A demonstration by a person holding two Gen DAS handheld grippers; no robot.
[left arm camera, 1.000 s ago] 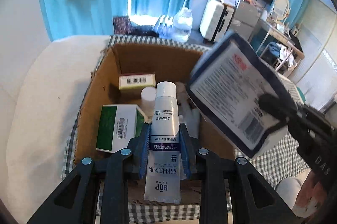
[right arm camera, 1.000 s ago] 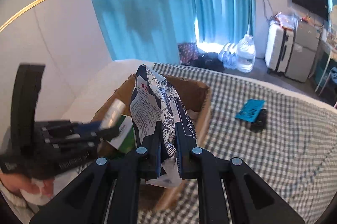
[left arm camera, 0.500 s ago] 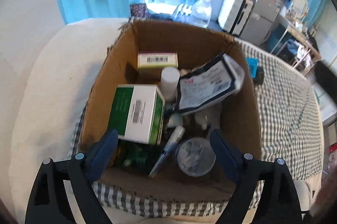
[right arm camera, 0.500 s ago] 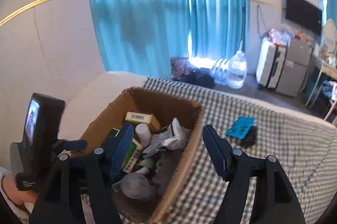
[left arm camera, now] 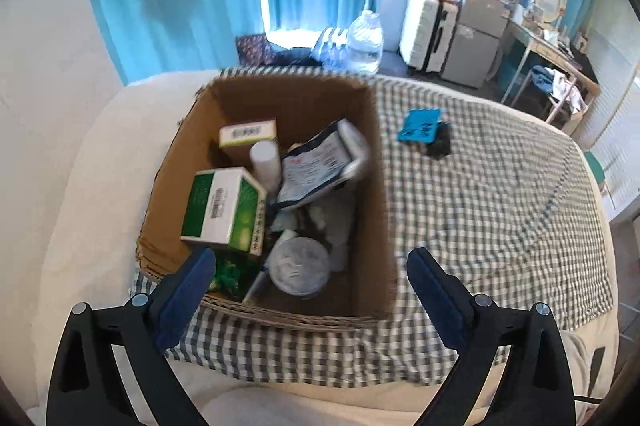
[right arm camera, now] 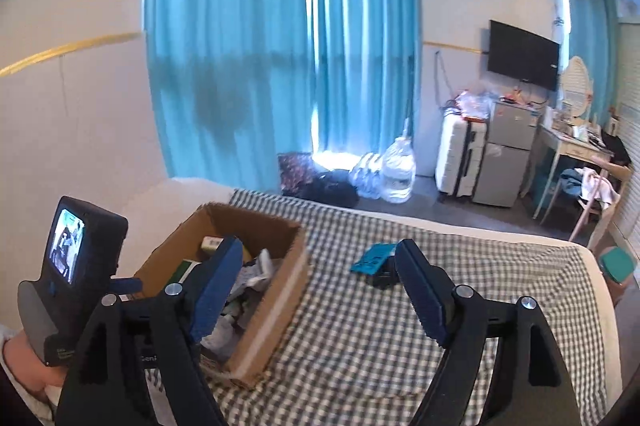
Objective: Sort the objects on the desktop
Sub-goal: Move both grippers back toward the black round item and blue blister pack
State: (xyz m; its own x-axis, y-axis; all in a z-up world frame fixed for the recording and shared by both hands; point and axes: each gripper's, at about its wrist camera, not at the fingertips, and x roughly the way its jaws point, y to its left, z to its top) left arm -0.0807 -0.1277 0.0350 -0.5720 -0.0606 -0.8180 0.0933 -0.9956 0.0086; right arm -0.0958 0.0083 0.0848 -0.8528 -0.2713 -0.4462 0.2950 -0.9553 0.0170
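Observation:
An open cardboard box [left arm camera: 372, 186] [right arm camera: 280, 290] stands on a checked cloth. Inside lie a green and white carton [left arm camera: 222, 206], a small yellow-green carton [left arm camera: 248, 134], a white bottle [left arm camera: 265, 160], a dark-edged printed pouch [left arm camera: 316, 162], a grey round lid [left arm camera: 299, 265] and a tube [left arm camera: 256, 284]. My left gripper [left arm camera: 310, 262] is open and empty above the box's near edge. My right gripper [right arm camera: 320, 274] is open and empty, above the cloth to the right of the box. A blue card [left arm camera: 419, 126] [right arm camera: 370, 258] lies on a black object [left arm camera: 439, 145] on the cloth.
The checked cloth [left arm camera: 500, 218] covers a white bed. The left gripper's handle with its small screen [right arm camera: 68, 250] shows at the left of the right wrist view. Beyond the bed are blue curtains, water bottles [left arm camera: 364, 42], a white suitcase [left arm camera: 424, 26] and a desk.
Both grippers opened and let go: the tube and the pouch now lie in the box. Both grippers have pulled back and up from the box.

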